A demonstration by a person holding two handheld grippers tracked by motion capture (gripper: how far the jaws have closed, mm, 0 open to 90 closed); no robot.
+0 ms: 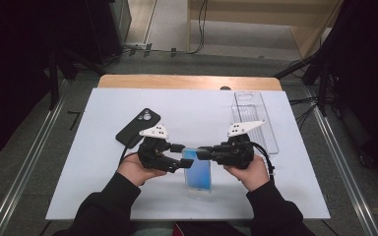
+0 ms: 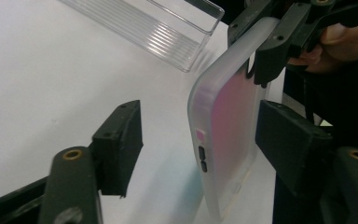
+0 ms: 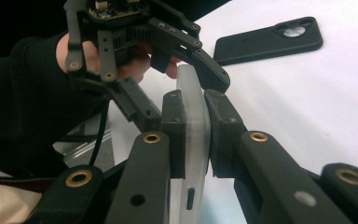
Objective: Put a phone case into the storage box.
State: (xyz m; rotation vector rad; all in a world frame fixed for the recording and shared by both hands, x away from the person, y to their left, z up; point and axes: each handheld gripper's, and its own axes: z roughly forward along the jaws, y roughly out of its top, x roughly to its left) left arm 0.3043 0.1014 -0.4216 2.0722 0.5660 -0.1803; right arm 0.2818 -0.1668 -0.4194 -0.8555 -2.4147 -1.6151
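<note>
Right gripper (image 3: 196, 140) clamped flat on both faces of a frosted translucent phone case with rounded corners (image 3: 193, 116), held on edge at lower centre of the right gripper view. Left gripper (image 2: 200, 140) part-open, jaws set either side of the same case (image 2: 223, 126): right pad at or just behind its back face, left pad well clear, contact impossible to tell. In the high view, left gripper (image 1: 183, 156) and right gripper (image 1: 200, 153) meeting nose to nose just below centre, case (image 1: 198, 173) showing blue between the hands. Underneath, a white sheet covering the table (image 1: 98, 187). Upper left of the hands, a black phone case with a round camera cutout (image 1: 138, 127), lying flat. Upper right, a clear ribbed plastic tray (image 1: 254, 120), near the sheet's far edge.
</note>
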